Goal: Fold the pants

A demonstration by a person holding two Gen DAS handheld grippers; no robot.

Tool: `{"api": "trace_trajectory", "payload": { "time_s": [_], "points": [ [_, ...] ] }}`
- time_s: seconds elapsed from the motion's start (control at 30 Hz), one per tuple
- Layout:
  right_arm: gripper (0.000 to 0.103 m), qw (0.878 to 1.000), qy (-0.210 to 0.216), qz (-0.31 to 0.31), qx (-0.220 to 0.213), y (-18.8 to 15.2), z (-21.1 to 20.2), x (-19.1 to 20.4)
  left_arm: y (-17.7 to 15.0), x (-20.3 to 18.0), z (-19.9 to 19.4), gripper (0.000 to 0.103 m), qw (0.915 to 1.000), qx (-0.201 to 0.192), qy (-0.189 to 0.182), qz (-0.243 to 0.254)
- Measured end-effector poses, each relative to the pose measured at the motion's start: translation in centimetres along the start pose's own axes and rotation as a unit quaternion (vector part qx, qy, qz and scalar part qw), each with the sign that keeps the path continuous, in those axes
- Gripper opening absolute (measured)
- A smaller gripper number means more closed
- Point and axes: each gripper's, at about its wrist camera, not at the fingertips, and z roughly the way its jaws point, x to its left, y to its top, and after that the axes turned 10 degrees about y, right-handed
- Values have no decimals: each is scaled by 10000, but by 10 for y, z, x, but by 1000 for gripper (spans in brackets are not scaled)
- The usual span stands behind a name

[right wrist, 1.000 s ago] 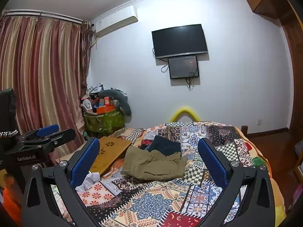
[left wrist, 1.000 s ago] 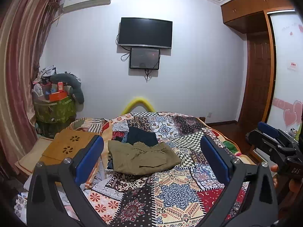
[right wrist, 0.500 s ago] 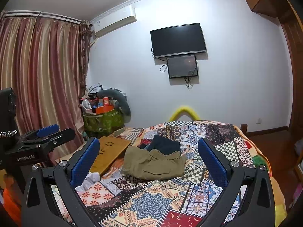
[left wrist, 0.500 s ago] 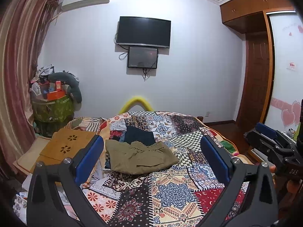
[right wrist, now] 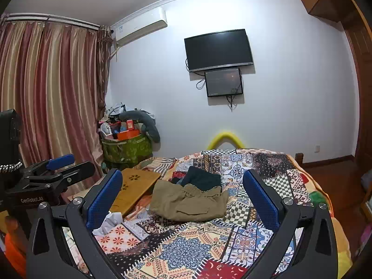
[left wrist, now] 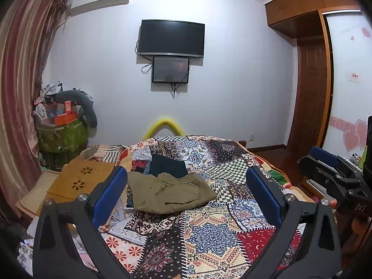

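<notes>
Hovering above the near end of the bed, the left gripper (left wrist: 186, 193) has its blue-padded jaws spread wide with nothing between them. The right gripper (right wrist: 182, 191) is the same: jaws fully apart, empty, held clear of the bedding. Each gripper appears at the edge of the other's view; neither touches the other.

Olive pants (left wrist: 168, 191) lie bunched, roughly folded, on the patchwork quilt (left wrist: 209, 232), framed between the pads in both views but well beyond the fingertips. No contact between either gripper and the cloth. Elastic waistband faces the far wall; a flap pocket shows on the near side in the right wrist view.

A dark navy garment (left wrist: 167, 166) lies just behind the pants, touching or partly under them at the waistband.

To the left of the pants, a wooden lap tray (right wrist: 134, 188) with flower cut-outs rests tilted at the bed's edge. Crumpled white cloth (right wrist: 108, 223) sits near the right gripper's left pad.

Further out: green bin (left wrist: 61, 137) piled with clutter in the corner, striped curtains (right wrist: 51, 93), wall-mounted television (left wrist: 171, 38) with a smaller screen (left wrist: 170, 69) below it, air conditioner (right wrist: 139, 26), wooden wardrobe (left wrist: 309, 69) at right.
</notes>
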Motion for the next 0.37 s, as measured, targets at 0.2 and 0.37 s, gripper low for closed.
{"api": "trace_trajectory", "payload": {
  "time_s": [0.2, 0.37],
  "points": [
    [103, 10000, -5, -6, 1, 0, 0, 0, 0, -2, 0, 103, 10000, -16, -28, 21],
    [103, 10000, -2, 2, 3, 0, 0, 0, 0, -4, 1, 103, 10000, 0, -52, 27]
  ]
}}
